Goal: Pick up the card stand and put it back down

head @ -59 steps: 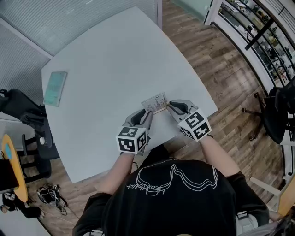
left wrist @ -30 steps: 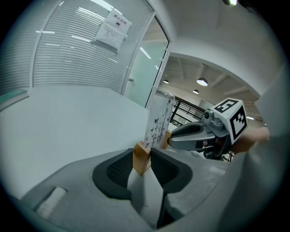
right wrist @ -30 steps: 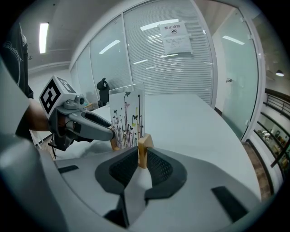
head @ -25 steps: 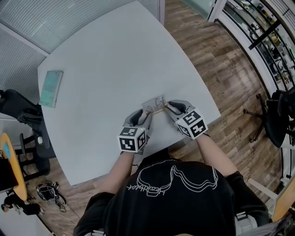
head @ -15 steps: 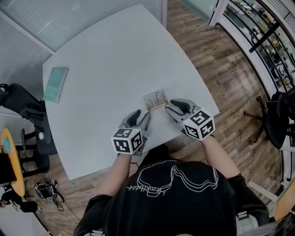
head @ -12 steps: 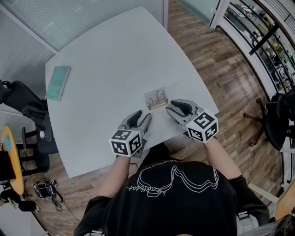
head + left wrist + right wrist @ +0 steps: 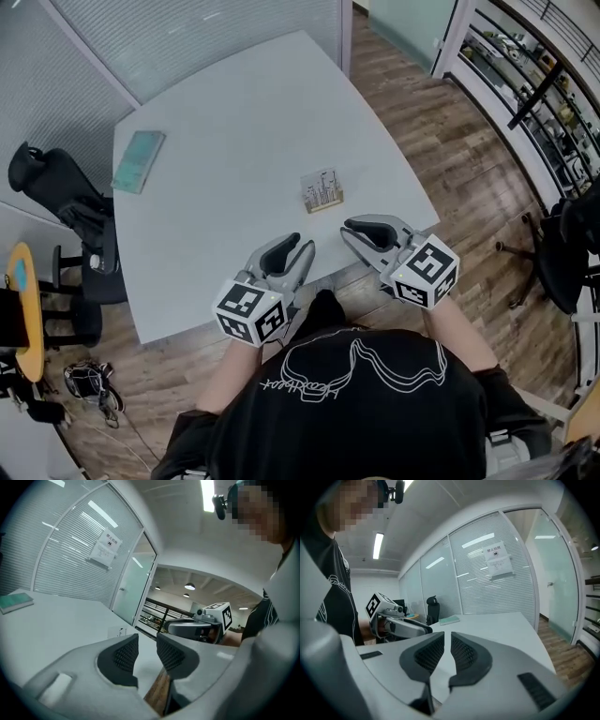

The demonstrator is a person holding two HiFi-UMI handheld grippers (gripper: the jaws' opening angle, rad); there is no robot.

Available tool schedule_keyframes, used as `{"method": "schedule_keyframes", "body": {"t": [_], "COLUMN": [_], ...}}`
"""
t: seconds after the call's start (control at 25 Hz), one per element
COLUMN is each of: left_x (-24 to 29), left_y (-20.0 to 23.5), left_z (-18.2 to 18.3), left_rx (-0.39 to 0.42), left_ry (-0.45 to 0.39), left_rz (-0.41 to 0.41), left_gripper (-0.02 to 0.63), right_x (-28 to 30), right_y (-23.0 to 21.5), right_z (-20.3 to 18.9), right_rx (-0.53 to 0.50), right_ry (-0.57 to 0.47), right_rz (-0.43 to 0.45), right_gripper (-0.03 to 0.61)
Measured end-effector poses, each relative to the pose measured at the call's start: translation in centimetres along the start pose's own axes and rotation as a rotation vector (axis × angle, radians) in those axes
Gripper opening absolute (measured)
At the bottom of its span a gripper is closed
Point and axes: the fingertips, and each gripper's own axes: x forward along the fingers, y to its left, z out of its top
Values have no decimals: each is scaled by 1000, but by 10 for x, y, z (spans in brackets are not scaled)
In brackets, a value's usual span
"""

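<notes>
Card stand (image 7: 322, 190) sits on the table (image 7: 234, 112), toward the near edge; left gripper (image 7: 296, 247) and right gripper (image 7: 349, 228) hover short of it, not touching; both sets of jaws closing on nothing; right gap narrower.

bright, even indoor light comes from ceiling strips (image 7: 208, 494) overhead. the pale worktop (image 7: 234, 122) carries only faint, soft shadows. both gripper views bulge hard toward their rims and fade into black corners; the head view is sharp.
</notes>
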Motion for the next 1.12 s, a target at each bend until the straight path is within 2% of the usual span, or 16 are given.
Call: {"method": "schedule_keyframes", "body": {"t": [0.16,0.36,0.52,0.8,1.12], "left_x": [-13,-27,-30,-41,-50], "left_y": [-30,-57,-80,-102,-111], "left_z": [-8,-23,-23,-12,-6], "left_rx": [-15,10,27,71,78], "left_ry": [-8,-13,-26,-64,-81], "left_rz": [-44,-85,-145,-137,-128], "left_gripper": [120,34,18,14,14], "right_x": [-20,-37,-49,-67,-73], "right_y": [29,55,66,82,85], "right_z": [-10,-21,-20,-19,-11], "right_rx": [25,70,111,111,98], "right_ry": [-25,-53,-78,-56,-60], "right_rz": [34,101,126,138,123], "right_gripper": [11,9,8,8,8]}}
